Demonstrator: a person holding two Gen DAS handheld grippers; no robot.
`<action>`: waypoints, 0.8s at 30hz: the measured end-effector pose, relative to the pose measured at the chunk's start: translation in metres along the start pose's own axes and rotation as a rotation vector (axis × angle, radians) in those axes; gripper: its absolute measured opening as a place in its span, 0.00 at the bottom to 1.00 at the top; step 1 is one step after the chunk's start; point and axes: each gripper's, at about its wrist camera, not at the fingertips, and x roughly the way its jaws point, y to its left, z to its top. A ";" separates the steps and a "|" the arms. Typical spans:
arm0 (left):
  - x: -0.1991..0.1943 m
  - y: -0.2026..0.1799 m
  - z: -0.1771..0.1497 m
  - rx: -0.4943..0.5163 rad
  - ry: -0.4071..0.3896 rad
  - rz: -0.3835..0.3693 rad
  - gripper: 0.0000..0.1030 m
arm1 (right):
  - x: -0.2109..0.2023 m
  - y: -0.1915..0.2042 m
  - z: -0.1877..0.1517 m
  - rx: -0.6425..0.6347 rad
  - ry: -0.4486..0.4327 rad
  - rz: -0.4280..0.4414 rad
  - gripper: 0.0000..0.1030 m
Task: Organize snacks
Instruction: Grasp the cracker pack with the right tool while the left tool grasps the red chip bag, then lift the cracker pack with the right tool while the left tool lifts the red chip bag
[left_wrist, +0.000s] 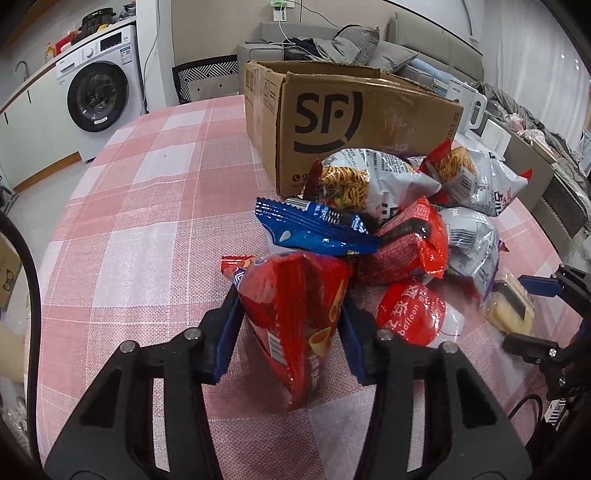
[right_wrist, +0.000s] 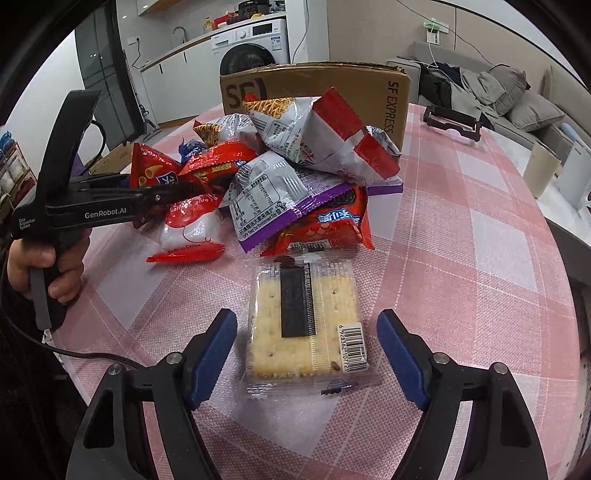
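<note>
Left gripper (left_wrist: 291, 314) clamped on a red snack bag (left_wrist: 295, 317), blue pads pressed into both its sides, the bag standing on end at the near edge of the snack pile on the pink checked tablecloth (left_wrist: 147, 229). Behind it in the left wrist view: a blue packet (left_wrist: 317, 229) lying across the heap, two silver noodle-snack bags (left_wrist: 369, 181) against the SF cardboard box (left_wrist: 354, 122), open-topped, and a red-and-white balloon packet (left_wrist: 413, 314) just beside the held bag. Right gripper (right_wrist: 306, 347) spread wide, fingers on either side of a clear-wrapped cracker pack (right_wrist: 306, 321) but apart from it, the pack flat on the cloth, just in front of the pile. Only from the right wrist view: the barcode label on the crackers, a purple-edged silver bag (right_wrist: 273, 199), a red fish-print packet (right_wrist: 325, 225) under it, and the hand (right_wrist: 48, 266) on the left gripper's handle. Only from the left wrist view: the box's inner rim, contents hidden, possibly none.
</note>
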 end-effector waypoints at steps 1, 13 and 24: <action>-0.001 0.001 -0.001 -0.003 -0.002 -0.003 0.43 | 0.000 0.001 0.000 0.000 -0.001 0.000 0.72; -0.025 0.000 -0.011 -0.014 -0.037 -0.014 0.43 | -0.002 0.003 -0.003 -0.024 -0.025 -0.016 0.57; -0.053 0.000 -0.020 -0.023 -0.072 -0.026 0.42 | -0.019 -0.001 -0.002 0.004 -0.086 0.006 0.57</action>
